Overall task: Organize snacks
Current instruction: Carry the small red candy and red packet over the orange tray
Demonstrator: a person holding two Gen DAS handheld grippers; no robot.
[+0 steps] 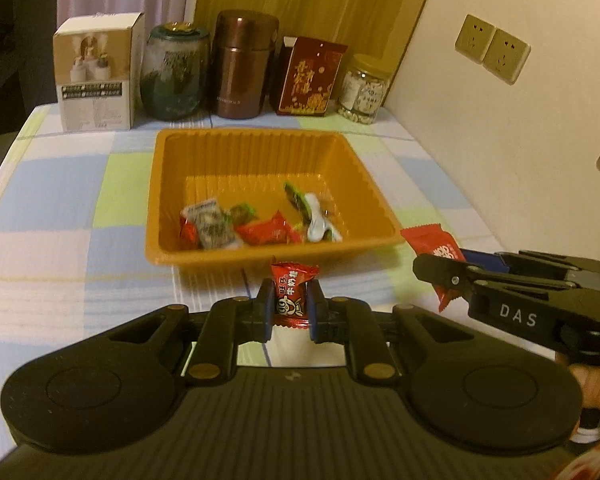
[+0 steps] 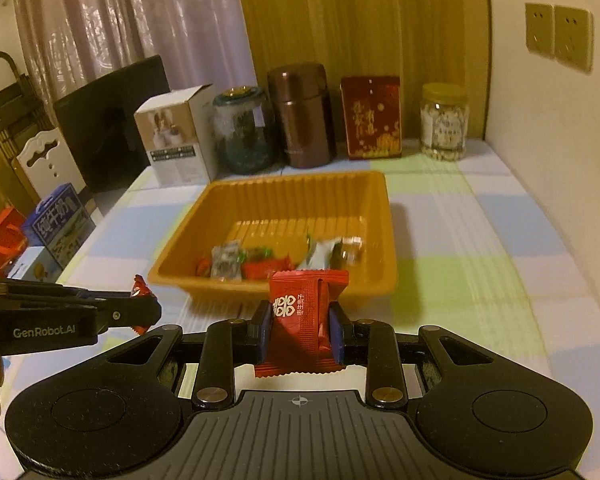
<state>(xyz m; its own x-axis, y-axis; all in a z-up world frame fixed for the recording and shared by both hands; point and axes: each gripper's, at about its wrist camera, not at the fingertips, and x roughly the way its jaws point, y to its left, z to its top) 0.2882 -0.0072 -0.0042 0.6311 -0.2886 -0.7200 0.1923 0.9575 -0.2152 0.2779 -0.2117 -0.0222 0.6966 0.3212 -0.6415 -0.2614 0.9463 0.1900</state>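
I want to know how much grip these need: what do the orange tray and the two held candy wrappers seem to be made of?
Orange tray: probably thin moulded plastic, semi-gloss, given its ribbed walls and rolled rim.
Small red candy in the left gripper: glossy film or foil, with a twisted, crinkled end.
Flat red packet in the right gripper: matte-looking plastic film with crimped, ridged seams.

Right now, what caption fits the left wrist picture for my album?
Left tool pinching a red candy before the orange tray of snacks, right tool alongside holding a red packet.
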